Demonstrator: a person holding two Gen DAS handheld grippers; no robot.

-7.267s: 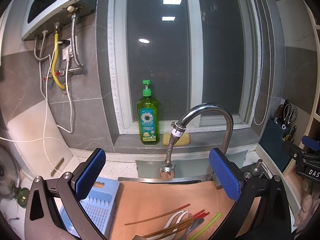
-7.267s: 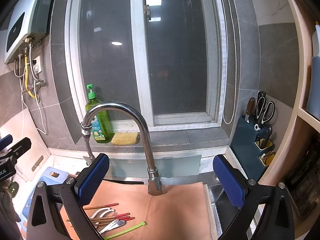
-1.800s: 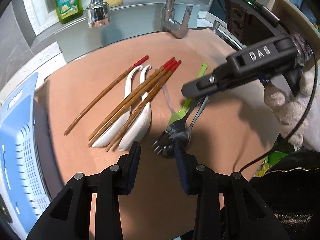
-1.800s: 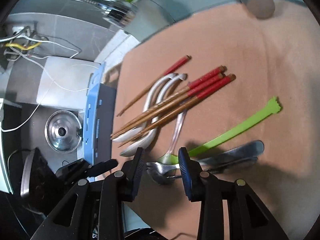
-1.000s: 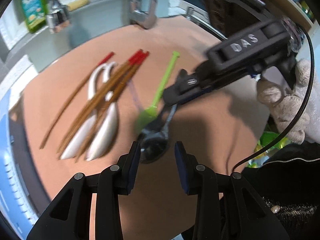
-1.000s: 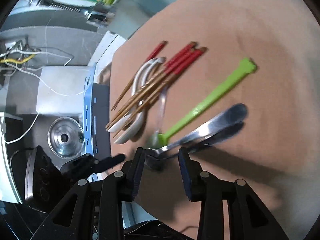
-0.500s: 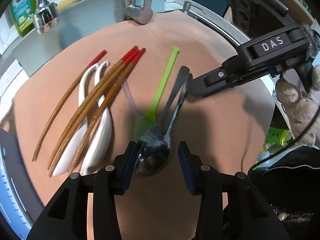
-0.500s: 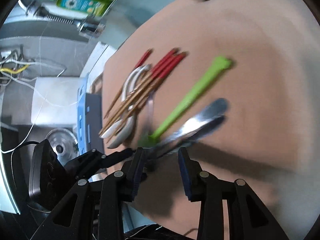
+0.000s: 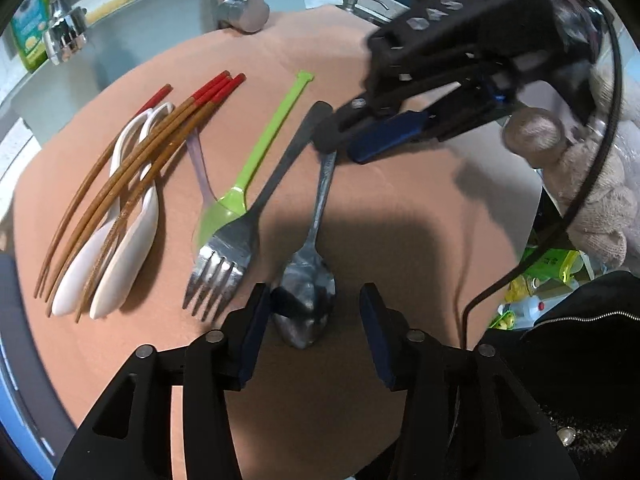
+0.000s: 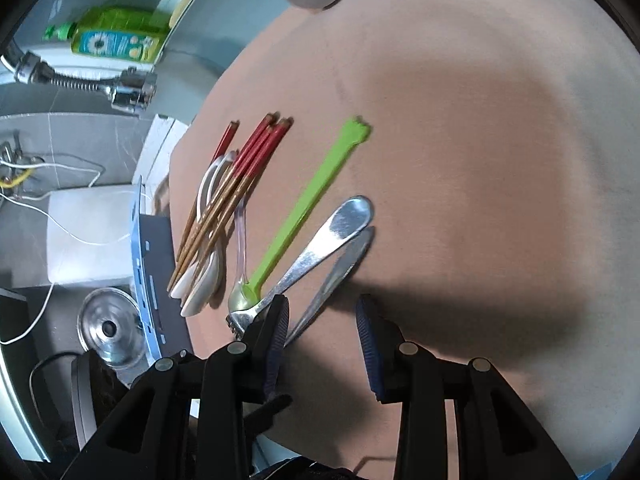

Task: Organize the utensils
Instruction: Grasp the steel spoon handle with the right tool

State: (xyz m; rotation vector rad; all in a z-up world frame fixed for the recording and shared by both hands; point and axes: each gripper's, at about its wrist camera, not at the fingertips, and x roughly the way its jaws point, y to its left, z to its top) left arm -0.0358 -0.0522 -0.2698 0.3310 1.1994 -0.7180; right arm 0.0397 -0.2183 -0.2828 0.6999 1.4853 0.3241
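1. Lying on a brown mat (image 9: 400, 208), the utensils make a loose row that fans out toward the faucet (image 9: 240, 4).
2. From the left wrist view, the row goes from left to right: wooden chopsticks (image 9: 132, 176) with red tips lying across two white spoons (image 9: 120, 256), a clear plastic spoon (image 9: 200, 164), a green plastic spoon (image 9: 256, 156), a metal fork (image 9: 236, 240) and a metal spoon (image 9: 312, 280).
3. The fork head lies on the bowl of the green spoon.
4. The left gripper (image 9: 316, 320) points down at the mat with its jaws opening; the bowl of the metal spoon lies between the blue pads, which do not press on it.
5. The right gripper (image 10: 322, 332) is partly spread, and its pads pinch nothing.
6. In the right wrist view the handle of the metal spoon passes between its fingers, and the fork handle runs just beside its left finger (image 10: 276, 320).
7. In the left wrist view the right gripper (image 9: 340, 136) comes in from the right, and its tips are at the handle ends of the fork and the metal spoon; I cannot tell if they touch.
8. A gloved hand (image 9: 592, 184) holds this gripper.
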